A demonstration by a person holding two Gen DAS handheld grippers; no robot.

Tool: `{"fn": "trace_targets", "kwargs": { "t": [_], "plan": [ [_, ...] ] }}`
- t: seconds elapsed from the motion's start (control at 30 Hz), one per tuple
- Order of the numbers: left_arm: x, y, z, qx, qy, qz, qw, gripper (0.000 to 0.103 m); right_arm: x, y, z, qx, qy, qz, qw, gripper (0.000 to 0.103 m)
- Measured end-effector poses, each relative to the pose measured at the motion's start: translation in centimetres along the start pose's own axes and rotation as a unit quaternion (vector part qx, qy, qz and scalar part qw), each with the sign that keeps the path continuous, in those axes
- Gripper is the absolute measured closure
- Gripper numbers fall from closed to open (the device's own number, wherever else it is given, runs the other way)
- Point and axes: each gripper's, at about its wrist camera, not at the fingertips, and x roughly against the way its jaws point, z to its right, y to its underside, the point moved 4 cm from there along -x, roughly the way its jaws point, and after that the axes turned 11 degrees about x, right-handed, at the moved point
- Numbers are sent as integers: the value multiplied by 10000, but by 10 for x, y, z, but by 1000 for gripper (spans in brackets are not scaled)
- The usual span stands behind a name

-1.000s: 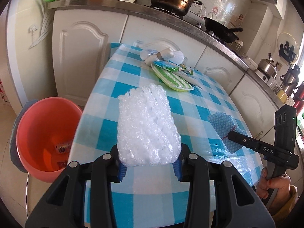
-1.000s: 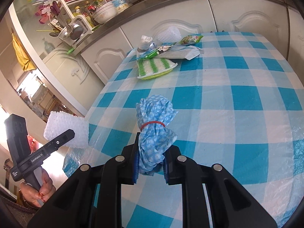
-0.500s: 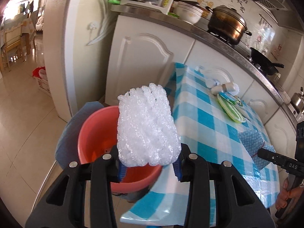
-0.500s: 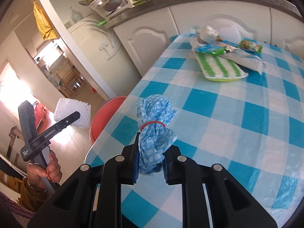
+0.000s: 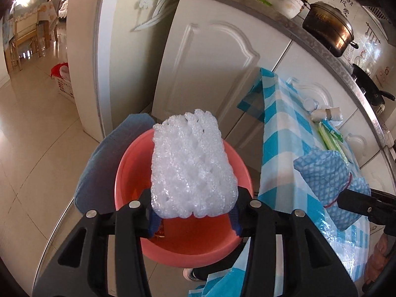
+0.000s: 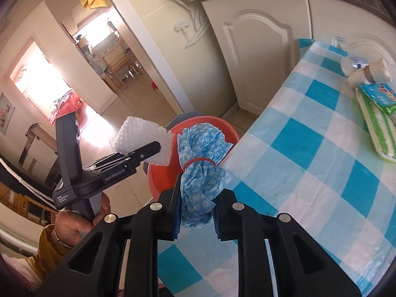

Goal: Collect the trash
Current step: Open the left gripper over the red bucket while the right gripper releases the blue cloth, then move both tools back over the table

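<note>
A white foam net [image 5: 193, 163] stands between the pads of my left gripper [image 5: 193, 212], right above the orange basin [image 5: 131, 173] on the floor. The jaws are opening, but the pads still touch the net's sides. My right gripper [image 6: 196, 212] is shut on a blue patterned cloth bundle [image 6: 201, 163] tied with a red rubber band. It hangs over the checked table's [image 6: 309, 173] left edge, with the basin [image 6: 160, 178] just beyond. In the right wrist view, the left gripper [image 6: 148, 151] and the net [image 6: 138, 133] are left of the bundle.
More litter lies at the table's far end: a green striped packet [image 6: 373, 123], a small bottle and white rolls [image 6: 368, 70]. A blue-grey cloth [image 5: 99, 173] hangs beside the basin. White cabinet doors [image 5: 210, 74] stand behind it. A person's hand [image 6: 74, 225] grips the left tool.
Both grippers swung left off the table with their loads. The foam net went from above the tablecloth to above the basin; the blue bundle reached the table's edge.
</note>
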Motion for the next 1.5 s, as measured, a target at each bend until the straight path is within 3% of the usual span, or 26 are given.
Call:
{"fn": "trace_targets", "kwargs": {
  "t": [0.1,0.2,0.27,0.33,0.37,0.57,0.63,0.67,1.13,1.23,1.5],
  "plan": [
    [-17,10,-6,30,-96,-248,9996,53,-19,-3,-5,49,-49,-134,9999,80],
    [-30,18,-13,-11,-317,-396,9987,33,-31,-6,-8,105,-64,-161,9998,77],
    [-34,19,-18,12,-480,-447,9978,19,-36,-7,-7,129,40,-151,9998,69],
    [-35,20,-24,45,-606,-495,9969,17,-36,-7,-7,75,-12,-94,9999,53],
    [-35,20,-26,61,-641,-504,9967,15,-34,-8,-6,39,-21,-35,10000,50],
    [-15,17,-35,68,-749,-299,9967,14,-11,-2,-3,-28,67,335,9994,43],
    [-4,15,-39,136,-705,-190,9972,14,1,5,5,-164,141,456,9987,26],
    [-3,13,-38,155,-700,-165,9973,14,6,9,9,-221,158,505,9984,25],
    [36,6,-19,-16,-577,5,9983,14,87,98,87,-1500,899,868,9808,20],
    [40,6,-4,-93,-481,-36,9988,13,100,116,105,-1869,1024,880,9731,14],
    [47,4,47,-369,-229,-20,9991,13,155,149,150,-2602,1215,1329,9486,14]
  ]
}}
